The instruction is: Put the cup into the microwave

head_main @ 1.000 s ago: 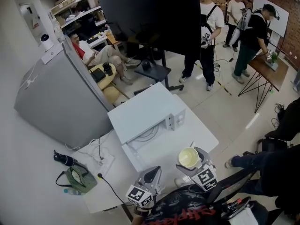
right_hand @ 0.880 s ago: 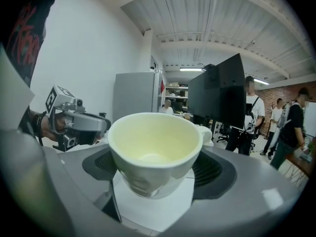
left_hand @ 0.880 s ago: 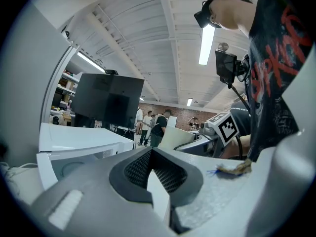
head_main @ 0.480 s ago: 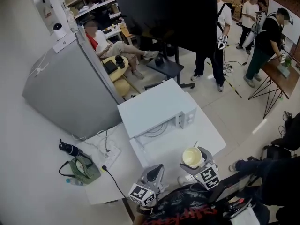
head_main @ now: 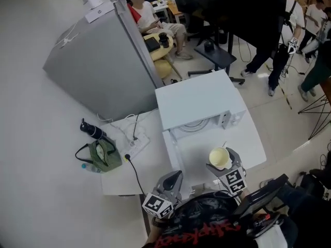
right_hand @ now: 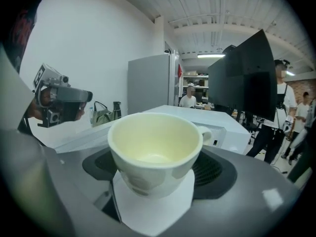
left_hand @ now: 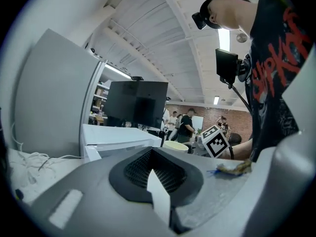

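A cream cup (head_main: 219, 157) sits upright between the jaws of my right gripper (head_main: 223, 164), which is shut on it just above the white table (head_main: 252, 144). In the right gripper view the cup (right_hand: 155, 152) fills the middle, empty inside, its handle turned to the far right, held by the right gripper (right_hand: 154, 184). The white microwave (head_main: 199, 102) stands just beyond the cup, and its opening with the round plate (head_main: 194, 124) shows. My left gripper (head_main: 170, 182) hangs at the near table edge, left of the cup. Its jaws (left_hand: 158, 194) are shut with nothing in them.
A tall grey cabinet (head_main: 98, 66) stands left of the microwave. A green bag (head_main: 102, 155), a black flask (head_main: 92, 130) and a power strip with cables (head_main: 135, 143) lie on the left of the table. A large black screen (head_main: 232, 9) and several people are behind.
The head view has swung, so the microwave and table now sit further right. The right gripper has come lower with the cup still in it. The left gripper shifted slightly.
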The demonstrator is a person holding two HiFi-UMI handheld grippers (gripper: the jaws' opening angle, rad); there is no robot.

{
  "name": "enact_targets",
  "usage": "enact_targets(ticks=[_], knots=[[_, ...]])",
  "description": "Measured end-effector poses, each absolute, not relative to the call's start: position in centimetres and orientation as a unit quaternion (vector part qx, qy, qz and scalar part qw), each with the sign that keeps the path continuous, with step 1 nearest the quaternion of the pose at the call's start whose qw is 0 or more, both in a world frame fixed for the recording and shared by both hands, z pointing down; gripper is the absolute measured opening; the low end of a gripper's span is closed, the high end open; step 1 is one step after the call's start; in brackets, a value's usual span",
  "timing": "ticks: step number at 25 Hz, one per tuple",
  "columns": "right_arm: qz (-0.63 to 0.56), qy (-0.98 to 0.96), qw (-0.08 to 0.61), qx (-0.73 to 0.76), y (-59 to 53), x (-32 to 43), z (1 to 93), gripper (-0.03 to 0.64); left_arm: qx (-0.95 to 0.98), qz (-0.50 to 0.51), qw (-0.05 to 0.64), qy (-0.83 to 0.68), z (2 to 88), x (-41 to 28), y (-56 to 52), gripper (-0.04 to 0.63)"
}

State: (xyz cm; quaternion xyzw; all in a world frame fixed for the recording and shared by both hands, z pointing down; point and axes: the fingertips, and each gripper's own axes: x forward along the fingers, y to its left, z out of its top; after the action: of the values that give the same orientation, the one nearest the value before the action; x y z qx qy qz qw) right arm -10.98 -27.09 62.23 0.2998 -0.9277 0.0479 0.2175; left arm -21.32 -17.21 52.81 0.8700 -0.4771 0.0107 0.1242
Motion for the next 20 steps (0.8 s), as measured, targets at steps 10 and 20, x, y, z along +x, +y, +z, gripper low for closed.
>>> enact_targets(ticks=[10, 20], knots=[[0.059, -0.937, 0.228, 0.257, -33.6, -18.6, 68.4, 0.448, 0.796, 0.011, 0.149, -0.586, 53.0, -26.5, -15.0, 0.003], [0.061, -0.925, 0.254, 0.276, -41.5, -25.3, 75.7, 0.448, 0.736, 0.021, 0.154, -0.659, 52.9, -29.3, -13.5, 0.003]])
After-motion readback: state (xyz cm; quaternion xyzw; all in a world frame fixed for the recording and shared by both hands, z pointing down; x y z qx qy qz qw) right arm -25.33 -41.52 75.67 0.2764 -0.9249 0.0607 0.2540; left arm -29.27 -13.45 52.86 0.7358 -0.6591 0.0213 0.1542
